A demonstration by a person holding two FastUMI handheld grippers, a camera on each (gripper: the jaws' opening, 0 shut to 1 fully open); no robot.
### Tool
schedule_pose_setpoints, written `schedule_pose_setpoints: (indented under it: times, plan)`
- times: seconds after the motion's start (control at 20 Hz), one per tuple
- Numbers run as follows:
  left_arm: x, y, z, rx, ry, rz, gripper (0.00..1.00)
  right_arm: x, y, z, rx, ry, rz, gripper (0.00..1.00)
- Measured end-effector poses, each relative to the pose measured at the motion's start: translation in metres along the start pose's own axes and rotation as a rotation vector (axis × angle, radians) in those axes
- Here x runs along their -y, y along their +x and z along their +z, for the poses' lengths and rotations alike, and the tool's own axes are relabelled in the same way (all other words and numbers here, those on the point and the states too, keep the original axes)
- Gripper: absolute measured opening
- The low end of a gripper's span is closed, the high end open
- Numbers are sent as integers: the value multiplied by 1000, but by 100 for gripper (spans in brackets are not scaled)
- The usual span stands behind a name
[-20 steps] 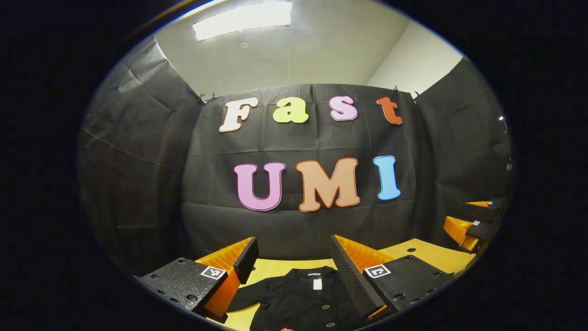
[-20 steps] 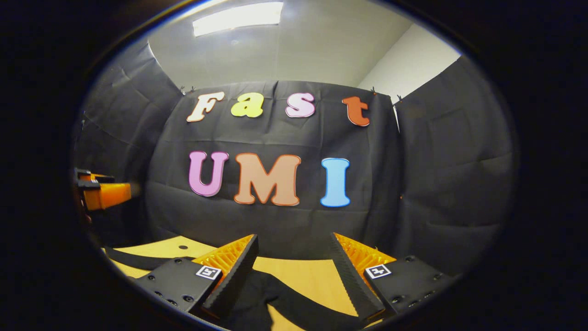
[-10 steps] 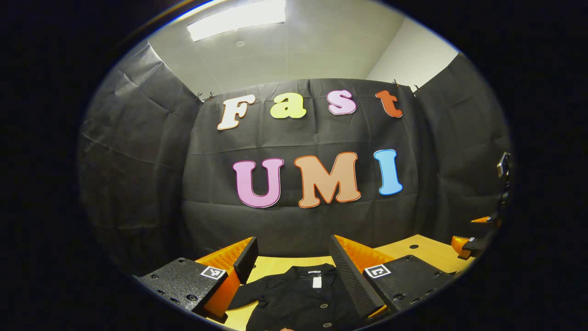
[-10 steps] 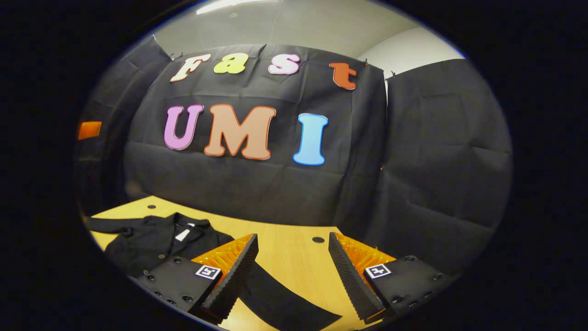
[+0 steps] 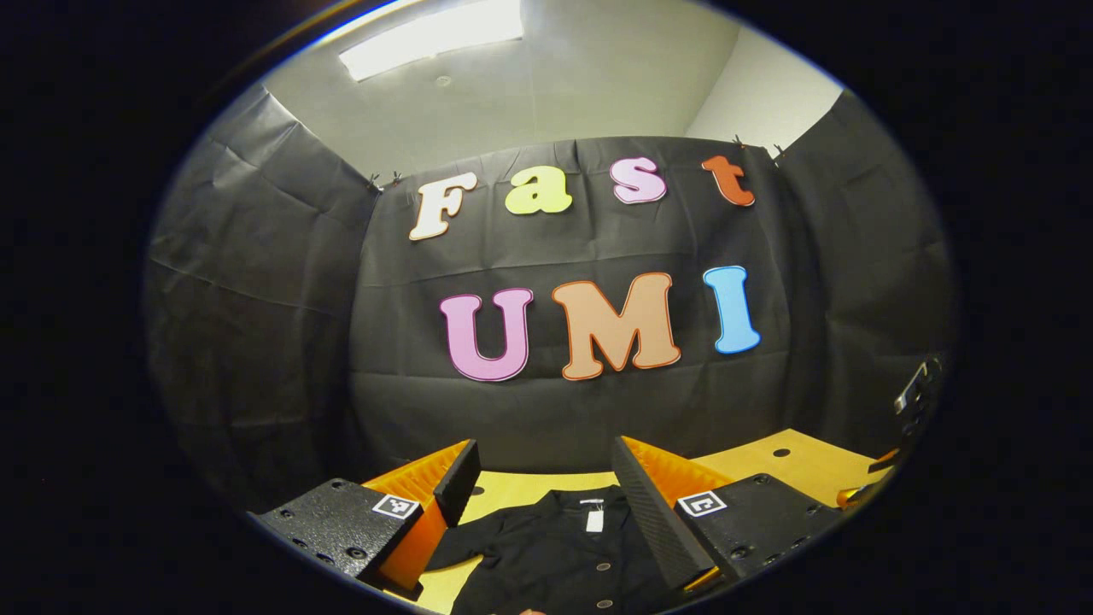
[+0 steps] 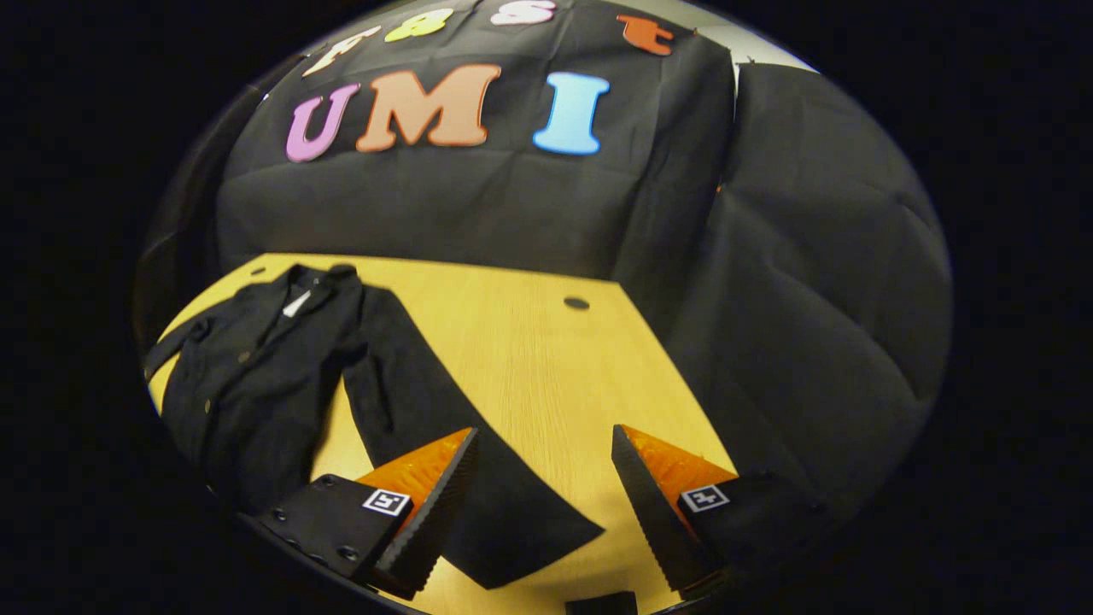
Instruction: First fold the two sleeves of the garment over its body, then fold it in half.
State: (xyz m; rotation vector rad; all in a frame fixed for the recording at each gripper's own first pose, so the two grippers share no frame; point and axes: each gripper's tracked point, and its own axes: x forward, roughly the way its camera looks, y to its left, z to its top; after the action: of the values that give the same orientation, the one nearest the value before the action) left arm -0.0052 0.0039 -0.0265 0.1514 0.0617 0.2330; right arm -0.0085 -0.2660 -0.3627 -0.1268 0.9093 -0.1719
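Right gripper (image 6: 538, 478): jaws wide open, holding nothing, above the sleeve (image 6: 444, 427) lying spread on the table (image 6: 546, 376). Left gripper (image 5: 538, 487): jaws wide open, empty, over the black jacket (image 5: 555, 555), which lies flat, collar toward the wall.

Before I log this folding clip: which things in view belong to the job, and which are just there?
Job:
black garment, lying flat
its spread sleeve
right gripper, open above the sleeve's end
left gripper, open above the collar

Just there:
wooden table
hole in the tabletop
ceiling light
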Motion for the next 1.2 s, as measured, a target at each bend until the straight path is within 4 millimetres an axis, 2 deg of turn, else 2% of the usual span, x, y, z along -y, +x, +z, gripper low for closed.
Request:
schedule_pose_setpoints:
  times: [0.15,0.35,0.4,0.45,0.55,0.6,0.65,0.7,0.75,0.85,0.95,1.2]
  plan:
    - [8,1,-1,-2,11,8,93,5,17,-38,-137,-13,8,100]
    - [21,1,2,6,23,15,93,3,7,-29,-274,-13,44,100]
    - [25,0,0,4,25,12,96,2,7,-19,-255,7,57,100]
    - [29,-1,-2,-2,28,8,96,0,10,-21,-261,24,78,99]
    - [37,-2,-5,-12,30,0,96,-2,3,-27,-316,84,151,96]
    - [38,-3,-7,-17,34,-1,93,-4,2,-23,-314,129,155,94]
    - [39,-4,-7,-16,39,-2,100,-7,6,-25,-319,128,167,77]
    - [37,-5,-6,-13,41,1,93,-15,5,-27,-326,122,198,60]
    - [35,-4,-3,-6,40,5,93,-23,6,-24,-319,127,232,43]
    - [29,-5,-2,0,37,17,93,-24,7,-24,-309,122,206,9]
    - [23,-5,-3,9,36,20,93,-35,-3,-6,-244,148,220,4]
    - [-6,-3,-11,18,-15,30,93,-88,-29,88,-39,142,277,4]
